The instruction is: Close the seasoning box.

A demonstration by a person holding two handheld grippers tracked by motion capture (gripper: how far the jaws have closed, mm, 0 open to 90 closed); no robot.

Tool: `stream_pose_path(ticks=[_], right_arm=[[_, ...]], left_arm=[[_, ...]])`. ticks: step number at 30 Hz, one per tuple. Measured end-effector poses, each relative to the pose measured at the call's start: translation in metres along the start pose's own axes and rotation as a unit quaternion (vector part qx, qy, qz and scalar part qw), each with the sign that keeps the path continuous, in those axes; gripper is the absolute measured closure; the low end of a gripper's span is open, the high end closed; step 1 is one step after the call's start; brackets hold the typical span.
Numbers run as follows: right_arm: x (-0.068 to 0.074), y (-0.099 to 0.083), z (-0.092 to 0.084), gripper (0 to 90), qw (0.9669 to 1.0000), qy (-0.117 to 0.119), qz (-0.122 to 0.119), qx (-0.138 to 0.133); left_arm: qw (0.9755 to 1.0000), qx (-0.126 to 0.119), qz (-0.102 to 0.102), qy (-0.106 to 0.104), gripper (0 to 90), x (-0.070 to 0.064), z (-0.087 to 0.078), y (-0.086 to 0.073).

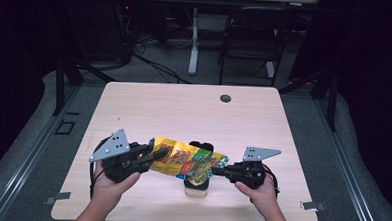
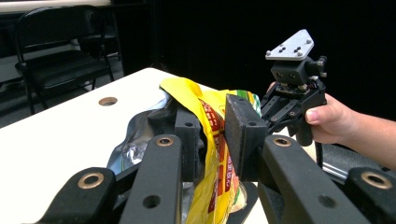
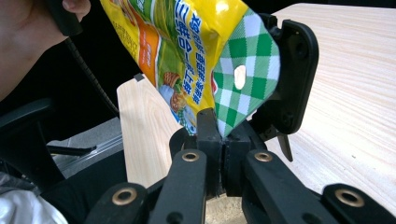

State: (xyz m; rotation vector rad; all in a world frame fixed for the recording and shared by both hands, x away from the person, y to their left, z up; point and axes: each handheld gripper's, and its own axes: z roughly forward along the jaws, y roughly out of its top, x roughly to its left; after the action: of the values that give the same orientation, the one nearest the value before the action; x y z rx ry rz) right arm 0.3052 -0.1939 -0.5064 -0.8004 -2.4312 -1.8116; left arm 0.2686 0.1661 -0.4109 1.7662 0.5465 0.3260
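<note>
Left tool (image 1: pixel 157 154): we see its jaws closed on one end of the yellow snack bag (image 1: pixel 184 160); in the left gripper view the pads (image 2: pixel 245 135) press the crumpled foil from both sides.
Right tool (image 1: pixel 220 170): its jaws are clamped tight on the bag's other end, and in the right gripper view we see them pinching the green-checked corner (image 3: pixel 247 79).
Hands: we see a hand on each tool, left hand (image 1: pixel 112 179) and right hand (image 1: pixel 260 189), entering from the near edge.
Yellow snack bag: we see it stretched between the two tools, held up off the surface (image 1: pixel 184 115), near the front edge and about midway across.
Black holder (image 1: pixel 200 146): it stands behind and under the bag's middle; in the right gripper view its black rim rises just beside the checked corner.
Pale base (image 1: pixel 196 189): we see it on the surface right below the bag.
Surface: light wood, with a round hole (image 1: pixel 225 98) near its far edge.
Beyond: a dark chair (image 1: pixel 252 38) stands on the floor past the surface.
</note>
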Motion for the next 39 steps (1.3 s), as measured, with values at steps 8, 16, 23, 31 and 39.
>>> stream_pose_path(ticks=[8, 16, 23, 31, 39], right_arm=[[0.001, 0.000, 0.002, 88.6, 1.0000, -0.006, 0.000, -0.007], [0.003, 0.000, 0.004, 88.5, 0.9999, -0.008, -0.001, -0.011], [0.003, 0.001, 0.004, 88.5, 0.9999, -0.006, -0.005, -0.007], [0.004, 0.001, 0.004, 88.5, 0.9999, -0.006, -0.004, -0.013], [0.005, 0.002, 0.004, 88.3, 0.9998, -0.005, -0.004, -0.021]], left_arm=[[1.0000, 0.004, -0.005, 0.000, 74.6, 0.003, -0.003, -0.006], [0.9999, 0.006, -0.010, 0.002, 74.2, 0.006, -0.004, -0.010], [0.9999, 0.007, -0.012, 0.003, 73.9, 0.007, -0.006, -0.012], [0.9998, 0.009, -0.015, 0.005, 73.3, 0.008, -0.006, -0.014], [0.9997, 0.012, -0.018, 0.008, 71.9, 0.010, -0.008, -0.018]])
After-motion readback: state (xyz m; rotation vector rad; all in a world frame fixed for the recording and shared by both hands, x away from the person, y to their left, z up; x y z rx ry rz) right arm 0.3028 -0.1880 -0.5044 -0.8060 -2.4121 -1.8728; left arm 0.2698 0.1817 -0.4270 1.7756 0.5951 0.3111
